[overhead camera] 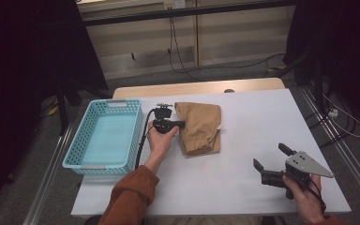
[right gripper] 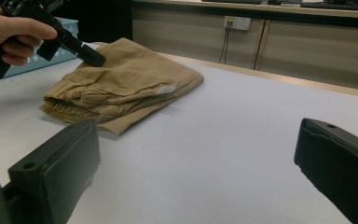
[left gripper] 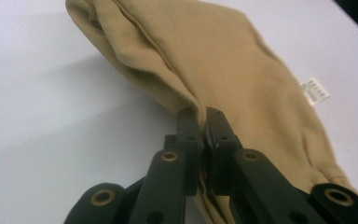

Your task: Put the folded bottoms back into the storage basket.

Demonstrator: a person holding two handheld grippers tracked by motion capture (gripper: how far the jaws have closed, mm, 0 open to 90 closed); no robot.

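Observation:
A folded tan garment (overhead camera: pixel 198 127) lies in the middle of the white table, with a small white label (left gripper: pixel 314 89) on its upper layer. My left gripper (overhead camera: pixel 182 124) is at the garment's left edge, its jaws shut on a fold of the tan cloth (left gripper: pixel 186 100). In the right gripper view the same garment (right gripper: pixel 126 84) lies ahead to the left, with the left gripper (right gripper: pixel 95 58) pinching its side. My right gripper (overhead camera: pixel 271 157) rests near the table's front right corner, open, nothing between its jaws.
A light blue plastic basket (overhead camera: pixel 104 136) stands at the table's left edge, next to the left hand. Bare white tabletop (overhead camera: pixel 258 122) stretches between the garment and the right gripper. Cables run on the floor behind the table.

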